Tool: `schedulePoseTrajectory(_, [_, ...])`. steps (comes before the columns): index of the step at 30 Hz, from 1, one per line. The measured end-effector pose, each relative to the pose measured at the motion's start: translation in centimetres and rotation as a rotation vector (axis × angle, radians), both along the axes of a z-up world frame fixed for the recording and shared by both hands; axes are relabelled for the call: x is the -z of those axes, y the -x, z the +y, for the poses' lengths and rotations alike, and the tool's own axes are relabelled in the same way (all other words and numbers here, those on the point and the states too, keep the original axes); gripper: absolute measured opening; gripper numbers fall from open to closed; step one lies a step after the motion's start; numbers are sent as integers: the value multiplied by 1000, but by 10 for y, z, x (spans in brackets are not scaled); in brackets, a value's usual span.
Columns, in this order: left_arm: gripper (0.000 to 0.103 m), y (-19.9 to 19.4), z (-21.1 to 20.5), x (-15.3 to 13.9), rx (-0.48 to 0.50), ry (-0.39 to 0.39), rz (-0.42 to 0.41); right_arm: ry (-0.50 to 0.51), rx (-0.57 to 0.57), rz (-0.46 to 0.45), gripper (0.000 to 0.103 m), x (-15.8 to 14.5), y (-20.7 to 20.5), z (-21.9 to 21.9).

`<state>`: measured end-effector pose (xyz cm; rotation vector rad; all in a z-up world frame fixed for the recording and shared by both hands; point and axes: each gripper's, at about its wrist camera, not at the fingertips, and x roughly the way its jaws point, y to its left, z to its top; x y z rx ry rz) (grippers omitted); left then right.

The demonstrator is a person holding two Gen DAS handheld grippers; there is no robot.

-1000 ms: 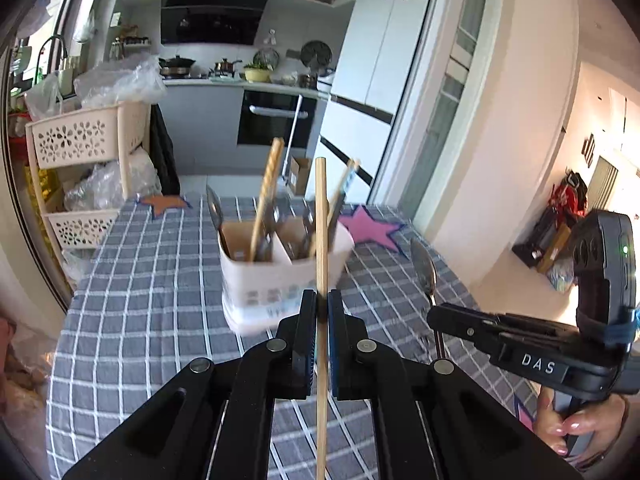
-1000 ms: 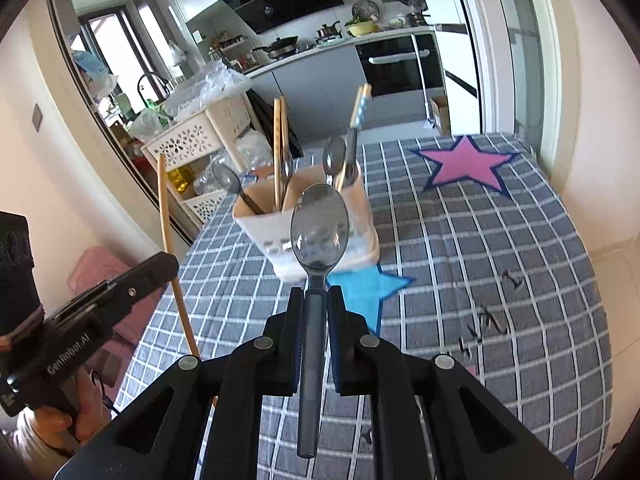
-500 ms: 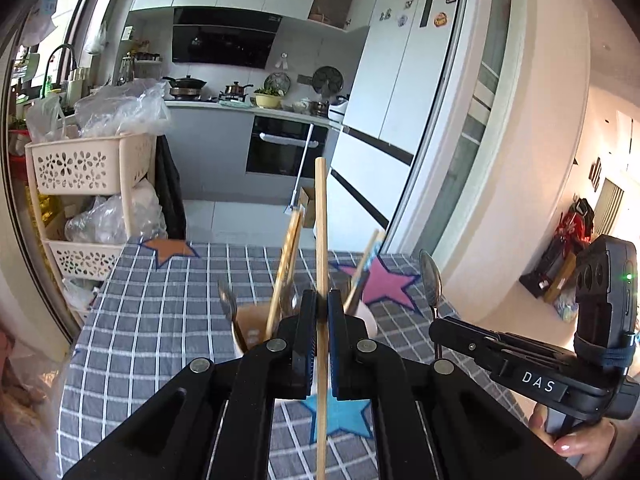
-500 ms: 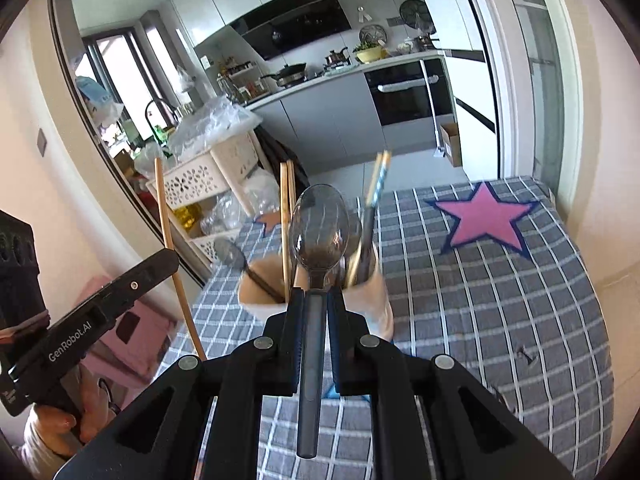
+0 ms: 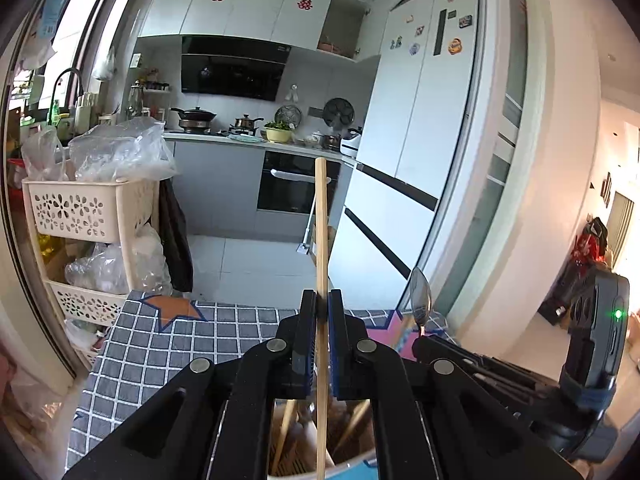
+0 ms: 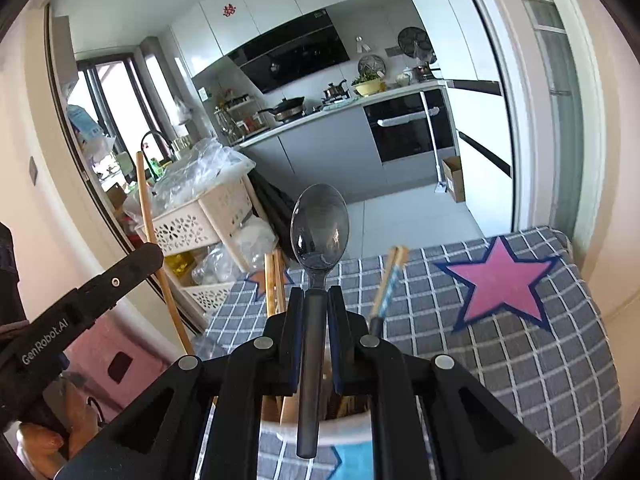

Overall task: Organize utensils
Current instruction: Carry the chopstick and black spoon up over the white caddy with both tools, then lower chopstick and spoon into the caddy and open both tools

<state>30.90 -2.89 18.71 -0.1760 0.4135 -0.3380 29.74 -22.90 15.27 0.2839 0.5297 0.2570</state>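
My left gripper [image 5: 318, 312] is shut on a wooden chopstick [image 5: 321, 240] held upright, its lower end over the white utensil holder [image 5: 352, 466] right below the fingers. My right gripper [image 6: 315, 308] is shut on a grey spoon [image 6: 319, 232], bowl up, its handle end over the same holder [image 6: 320, 428]. The holder carries other chopsticks [image 6: 274, 280] and a blue-patterned handle [image 6: 390, 280]. The right gripper and spoon show in the left wrist view [image 5: 420, 292]; the left gripper and chopstick show in the right wrist view [image 6: 152, 216].
The holder stands on a table with a grey checked cloth [image 6: 540, 360] bearing a pink star [image 6: 500, 284] and an orange star [image 5: 172, 308]. A cream basket rack with plastic bags [image 5: 88, 216] stands past the table's far left edge. Kitchen counters and a fridge lie beyond.
Both grippers have risen and moved in over the holder, which has dropped from mid-frame to beneath the fingers. Each still grips its utensil.
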Motion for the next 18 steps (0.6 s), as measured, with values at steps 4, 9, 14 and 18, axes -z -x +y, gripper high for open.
schedulePoseTrajectory(4, [38, -14, -1, 9, -35, -12, -2, 38, -1, -44, 12, 5, -11, 11])
schedulePoseTrajectory(9, [37, -21, -4, 26, -76, -37, -35, 91, 4, -84, 12, 19, -18, 22])
schedulePoseTrajectory(14, [37, -19, -12, 42, -88, -76, -75, 127, -4, -108, 12, 35, -21, 31])
schedulePoseTrajectory(18, [37, -16, -18, 59, -90, -93, -73, 151, -9, -118, 12, 48, -21, 34])
